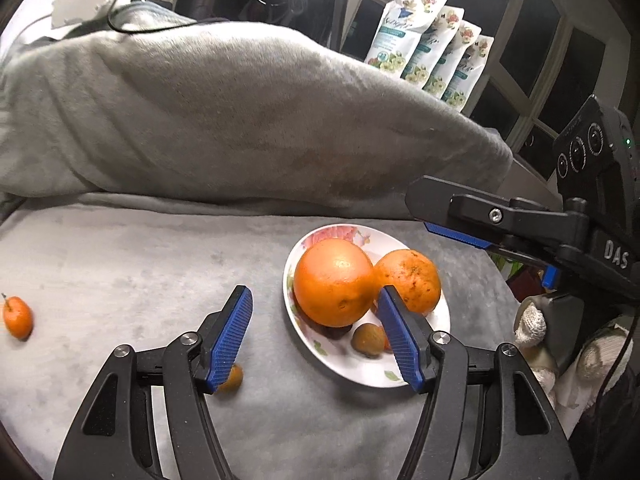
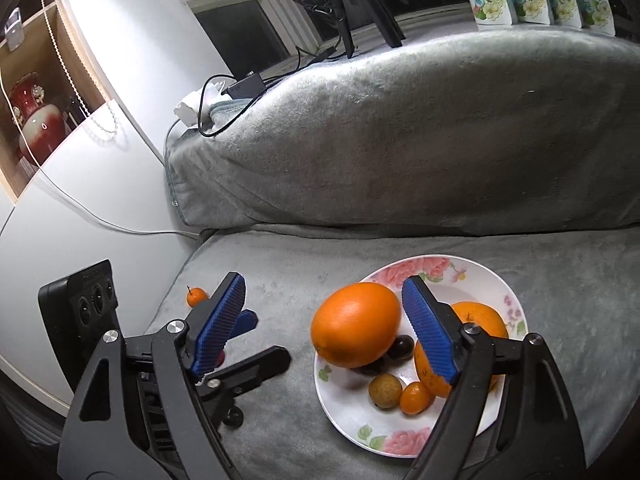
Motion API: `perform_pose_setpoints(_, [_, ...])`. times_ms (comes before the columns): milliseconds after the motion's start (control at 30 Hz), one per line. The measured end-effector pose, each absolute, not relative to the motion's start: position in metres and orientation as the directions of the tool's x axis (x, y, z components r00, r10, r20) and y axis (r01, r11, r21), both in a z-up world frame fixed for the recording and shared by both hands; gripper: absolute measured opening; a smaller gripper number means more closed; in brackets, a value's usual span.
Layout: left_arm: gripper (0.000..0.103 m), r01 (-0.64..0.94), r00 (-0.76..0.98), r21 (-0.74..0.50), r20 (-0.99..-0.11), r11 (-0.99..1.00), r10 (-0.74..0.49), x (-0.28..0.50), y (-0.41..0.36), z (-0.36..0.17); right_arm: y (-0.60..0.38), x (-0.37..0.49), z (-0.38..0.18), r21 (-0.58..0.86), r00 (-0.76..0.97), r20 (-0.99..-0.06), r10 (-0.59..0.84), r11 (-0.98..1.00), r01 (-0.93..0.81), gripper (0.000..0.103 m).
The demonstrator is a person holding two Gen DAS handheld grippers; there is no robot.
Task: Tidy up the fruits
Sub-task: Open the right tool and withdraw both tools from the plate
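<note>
Both claws hang released: the left gripper (image 1: 316, 340) empty, the right gripper (image 2: 324, 326) too. Two glossy oranges (image 2: 356, 324) crowd the flowered plate (image 2: 472, 270) on plush grey blanket (image 1: 120, 264); a kumquat (image 1: 18, 317) lies apart, with open room around it.

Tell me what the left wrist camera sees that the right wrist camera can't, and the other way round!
Only the left wrist view shows a small orange fruit on the blanket, half hidden behind a left finger. Only the right wrist view shows the red vase on a shelf and dark cherries on the plate. Both show the flowered plate, two big oranges, the far small stemmed fruit, and both open tongs.
</note>
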State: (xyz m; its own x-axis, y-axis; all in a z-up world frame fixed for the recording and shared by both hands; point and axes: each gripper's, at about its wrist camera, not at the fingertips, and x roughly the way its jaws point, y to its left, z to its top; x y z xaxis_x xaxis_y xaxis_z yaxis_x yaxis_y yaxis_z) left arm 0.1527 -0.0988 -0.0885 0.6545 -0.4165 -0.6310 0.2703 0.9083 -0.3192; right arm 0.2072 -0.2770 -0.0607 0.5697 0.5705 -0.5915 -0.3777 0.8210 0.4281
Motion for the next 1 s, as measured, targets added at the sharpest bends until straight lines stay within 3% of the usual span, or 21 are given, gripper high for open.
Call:
perform_pose_setpoints(533, [0.070, 0.270, 0.717, -0.291, -0.576, 0.918, -0.393, 0.114, -0.084, -0.061, -0.276, 0.182, -0.054, 0.438, 0.608, -0.553, 0.569, 0.820, -0.370, 0.088])
perform_pose_setpoints(667, [0.070, 0.263, 0.727, -0.277, -0.573, 0.924, -0.379, 0.105, -0.079, -0.057, -0.267, 0.174, -0.052, 0.412, 0.619, -0.542, 0.569, 0.821, -0.394, 0.103])
perform_pose_setpoints(1000, [0.079, 0.217, 0.770, -0.229, -0.557, 0.949, -0.311, 0.082, -0.056, -0.049, -0.240, 0.161, -0.052, 0.384, 0.597, -0.552, 0.581, 0.814, -0.437, 0.103])
